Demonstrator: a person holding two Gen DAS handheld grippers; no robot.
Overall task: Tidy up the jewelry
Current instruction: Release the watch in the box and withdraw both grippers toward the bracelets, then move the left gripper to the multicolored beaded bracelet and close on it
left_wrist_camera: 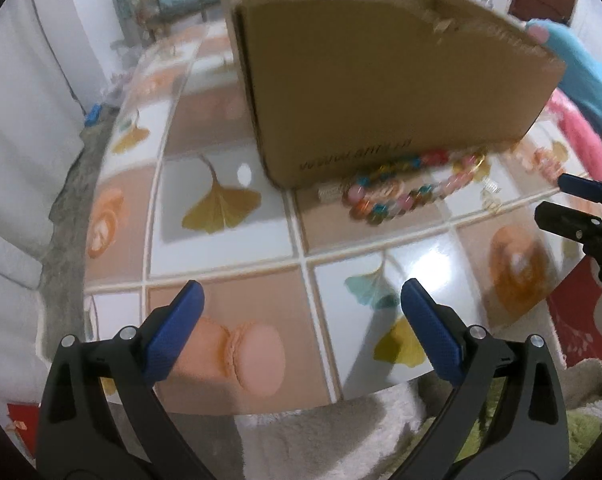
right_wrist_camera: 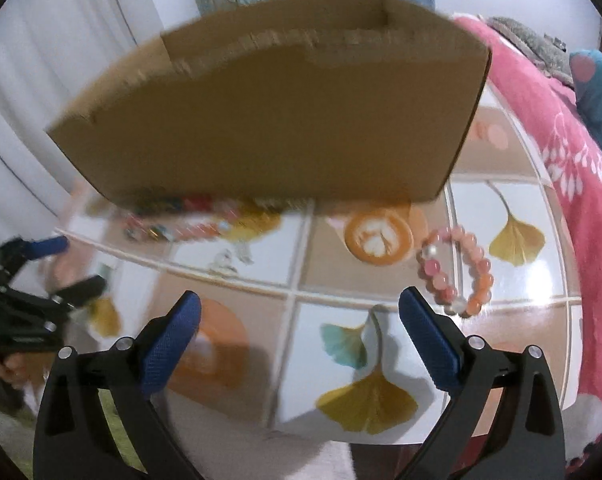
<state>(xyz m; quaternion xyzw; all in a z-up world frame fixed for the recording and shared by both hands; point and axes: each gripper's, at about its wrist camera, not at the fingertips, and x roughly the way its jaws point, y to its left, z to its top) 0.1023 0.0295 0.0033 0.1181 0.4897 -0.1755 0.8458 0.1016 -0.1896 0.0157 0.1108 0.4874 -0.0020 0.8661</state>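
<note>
Both grippers, left (left_wrist_camera: pixel 303 330) and right (right_wrist_camera: pixel 300 330), jaws released and empty, poised before first pick; nearest candidate: pink bead bracelet (right_wrist_camera: pixel 457 272), destined for cardboard box (right_wrist_camera: pixel 269 120).

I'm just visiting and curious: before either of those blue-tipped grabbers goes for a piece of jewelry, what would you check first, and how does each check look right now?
1. Right gripper open and empty: ok, nothing sits between its fingers.
2. Left gripper open and empty: ok.
3. Pink bead bracelet free to grab: ok, it lies alone on the table, ahead and to the right of the right gripper.
4. Multicolored bead chain free to grab: not ok, it lies right against the foot of the cardboard box.
5. Box open on top to take jewelry: ok.
6. What already lies inside the box: cannot tell, the inside is hidden.
</note>
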